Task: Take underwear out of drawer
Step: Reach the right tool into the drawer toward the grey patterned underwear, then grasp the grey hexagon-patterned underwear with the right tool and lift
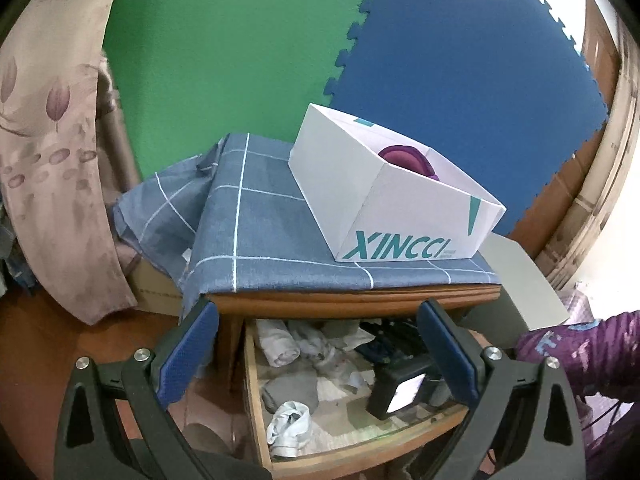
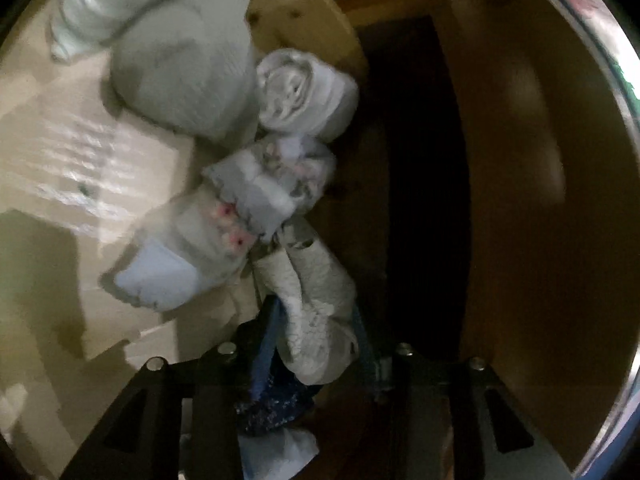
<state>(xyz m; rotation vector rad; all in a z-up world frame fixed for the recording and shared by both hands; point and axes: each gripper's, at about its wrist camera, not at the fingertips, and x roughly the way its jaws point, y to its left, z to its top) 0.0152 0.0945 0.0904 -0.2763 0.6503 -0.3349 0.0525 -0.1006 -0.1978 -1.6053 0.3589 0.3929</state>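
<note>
The wooden drawer (image 1: 251,384) stands pulled out under the cloth-covered nightstand, with several rolled and crumpled pale garments (image 1: 280,346) inside. My left gripper (image 1: 320,340) hovers open in front of it, holding nothing. In the right wrist view my right gripper (image 2: 316,320) is down inside the drawer, its blue pads (image 2: 266,344) on both sides of a pale textured underwear roll (image 2: 316,280) that fills the gap. More rolls lie beyond: a white one (image 2: 308,92), a grey one (image 2: 184,68) and a patterned one (image 2: 224,220). This view is blurred.
A white XINCCI box (image 1: 400,216) with something purple inside sits on the blue checked cloth (image 1: 256,232). A person's purple sleeve (image 1: 580,344) reaches in from the right. A floral curtain (image 1: 52,160) hangs at left. Dark blue patterned cloth (image 2: 276,400) lies under the right gripper.
</note>
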